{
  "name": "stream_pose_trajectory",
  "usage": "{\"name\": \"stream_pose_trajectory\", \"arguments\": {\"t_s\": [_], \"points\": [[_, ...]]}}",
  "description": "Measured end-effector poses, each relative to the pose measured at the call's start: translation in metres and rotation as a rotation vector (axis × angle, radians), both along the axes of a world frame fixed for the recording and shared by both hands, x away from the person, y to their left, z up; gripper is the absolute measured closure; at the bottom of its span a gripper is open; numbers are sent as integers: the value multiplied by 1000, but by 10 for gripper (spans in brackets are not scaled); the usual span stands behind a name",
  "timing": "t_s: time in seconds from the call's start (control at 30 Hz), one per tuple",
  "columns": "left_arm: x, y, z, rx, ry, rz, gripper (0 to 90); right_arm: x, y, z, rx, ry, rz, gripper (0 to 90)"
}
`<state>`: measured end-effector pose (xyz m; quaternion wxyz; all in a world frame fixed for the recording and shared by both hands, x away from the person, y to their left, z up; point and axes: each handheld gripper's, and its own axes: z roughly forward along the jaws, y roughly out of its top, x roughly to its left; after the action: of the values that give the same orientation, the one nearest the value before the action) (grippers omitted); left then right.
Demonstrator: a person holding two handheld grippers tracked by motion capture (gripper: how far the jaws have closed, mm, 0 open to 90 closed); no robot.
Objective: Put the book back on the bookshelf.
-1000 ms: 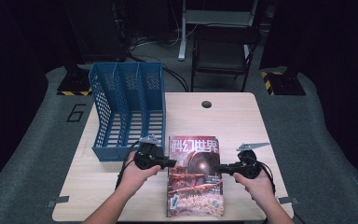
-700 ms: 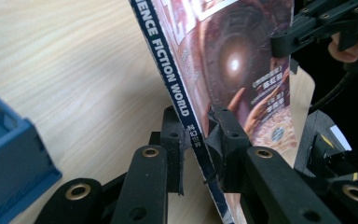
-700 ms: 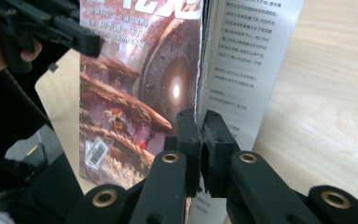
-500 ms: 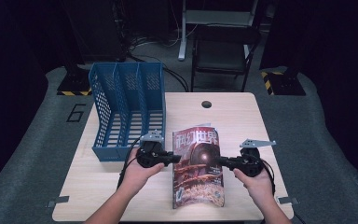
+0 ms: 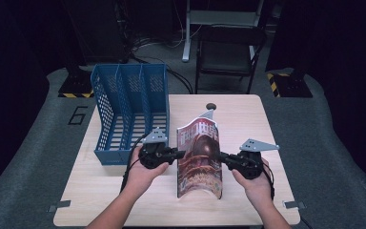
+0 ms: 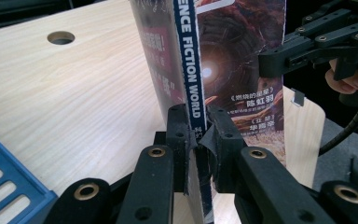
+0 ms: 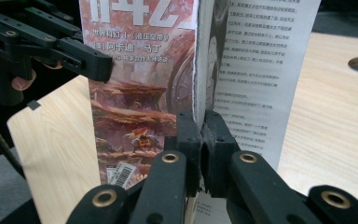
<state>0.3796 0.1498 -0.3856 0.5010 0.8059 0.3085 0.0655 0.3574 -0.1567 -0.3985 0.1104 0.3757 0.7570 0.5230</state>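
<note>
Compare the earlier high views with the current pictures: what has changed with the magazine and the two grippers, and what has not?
The magazine has been tipped up from lying flat to standing nearly upright on its lower edge. The left gripper pinches its spine side, its jaws having just closed a little further, and the right gripper stays clamped on the page edge; both rose with it. The blue file rack and table are unchanged.

Glossy magazine (image 5: 199, 160): reddish-brown sci-fi cover art, white title lettering, navy spine with white text. Slotted plastic file rack (image 5: 129, 112), far left: solid blue. Wooden table (image 5: 248, 119): pale wood grain. Both grippers matte black.
</note>
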Motion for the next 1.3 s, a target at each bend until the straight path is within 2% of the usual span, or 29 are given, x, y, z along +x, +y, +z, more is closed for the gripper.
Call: {"name": "stream_pose_trajectory", "arguments": {"t_s": [0.13,0.37,0.43,0.63,0.97,1.2,1.3], "points": [[-4,2,-6,-15,-1,8,807,-1,0,-5,1,-5,11,871],[-8,8,-10,-26,8,13,810,-5,-4,-9,37,7,17,869],[-11,9,-10,-19,-12,18,813,-8,-6,-9,41,5,16,868],[-19,8,-8,-18,-10,-9,819,-18,-11,-13,48,-4,14,863],[-34,13,-8,-11,-27,-36,830,-37,-22,-15,15,-24,-6,858],[-46,13,-8,-17,-31,-57,829,-48,-28,-20,27,-33,-32,837],[-51,13,-7,-8,-31,-78,826,-54,-30,-23,31,-56,-52,823]]}}
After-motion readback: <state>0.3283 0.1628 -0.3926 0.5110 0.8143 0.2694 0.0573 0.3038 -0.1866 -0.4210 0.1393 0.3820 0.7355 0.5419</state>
